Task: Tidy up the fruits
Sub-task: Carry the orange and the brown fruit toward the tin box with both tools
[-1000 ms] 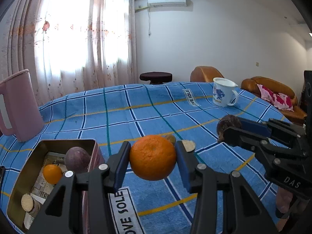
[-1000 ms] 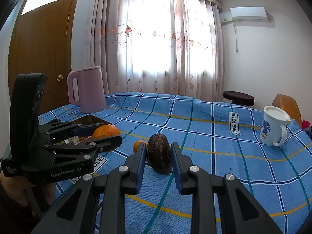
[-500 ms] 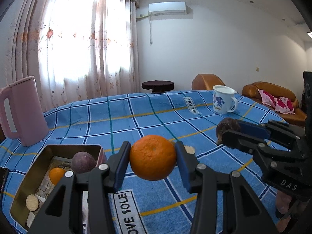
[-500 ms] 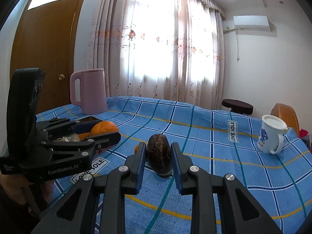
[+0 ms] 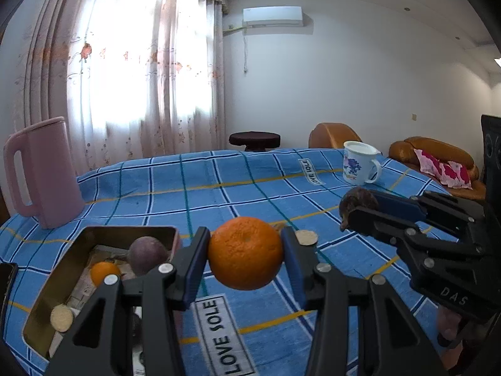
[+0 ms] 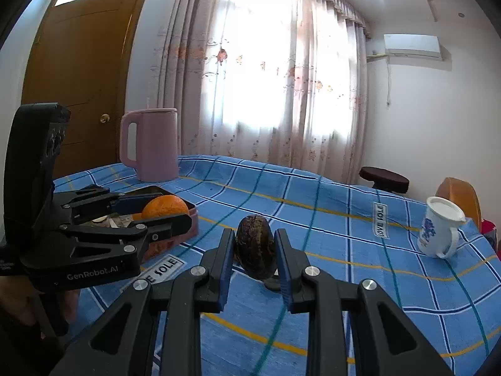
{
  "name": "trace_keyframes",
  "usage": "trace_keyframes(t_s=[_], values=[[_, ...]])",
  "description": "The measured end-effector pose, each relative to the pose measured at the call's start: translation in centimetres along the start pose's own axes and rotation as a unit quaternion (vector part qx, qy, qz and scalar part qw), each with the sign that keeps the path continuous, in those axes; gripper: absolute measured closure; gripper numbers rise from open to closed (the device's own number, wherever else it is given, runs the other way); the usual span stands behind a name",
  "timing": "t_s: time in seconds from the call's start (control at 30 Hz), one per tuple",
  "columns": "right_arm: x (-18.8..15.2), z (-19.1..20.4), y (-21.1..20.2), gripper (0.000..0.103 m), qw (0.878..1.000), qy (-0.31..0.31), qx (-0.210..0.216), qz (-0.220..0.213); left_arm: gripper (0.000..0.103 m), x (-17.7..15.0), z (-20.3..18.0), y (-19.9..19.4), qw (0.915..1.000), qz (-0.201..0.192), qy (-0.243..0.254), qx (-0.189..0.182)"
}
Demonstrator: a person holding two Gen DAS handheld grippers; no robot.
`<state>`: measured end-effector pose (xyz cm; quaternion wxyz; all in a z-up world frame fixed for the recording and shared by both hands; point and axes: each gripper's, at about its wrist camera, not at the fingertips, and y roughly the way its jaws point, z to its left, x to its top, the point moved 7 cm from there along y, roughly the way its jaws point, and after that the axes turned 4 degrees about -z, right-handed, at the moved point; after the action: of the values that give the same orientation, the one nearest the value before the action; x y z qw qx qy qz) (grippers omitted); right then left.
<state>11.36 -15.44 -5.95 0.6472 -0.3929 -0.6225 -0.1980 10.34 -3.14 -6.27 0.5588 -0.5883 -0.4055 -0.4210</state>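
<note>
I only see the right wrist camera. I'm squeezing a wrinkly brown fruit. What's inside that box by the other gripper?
Observer: From the left wrist view, the metal box holds a purple fruit, a small orange and a pale round slice.
Operator: Is the big orange in the box yet?
Observer: No. The left gripper holds the big orange in the air, right of the box.
Operator: Anything hiding behind it?
Observer: Another pale slice lies on the tablecloth.
</note>
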Motion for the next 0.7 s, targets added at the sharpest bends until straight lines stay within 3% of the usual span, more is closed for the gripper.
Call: trace_keyframes(t_s=[0.27,0.7], values=[[1.4,2.4,1.8,0.076,1.000,-0.009,0.030,0.000,0.055,0.4,3.4,-1.9,0.9995,-0.007,-0.023,0.019],[3.2,8.7,4.7,0.076,0.995,-0.031,0.091,0.007,0.055,0.5,13.1,-3.9,0.9923,-0.004,-0.078,0.097]])
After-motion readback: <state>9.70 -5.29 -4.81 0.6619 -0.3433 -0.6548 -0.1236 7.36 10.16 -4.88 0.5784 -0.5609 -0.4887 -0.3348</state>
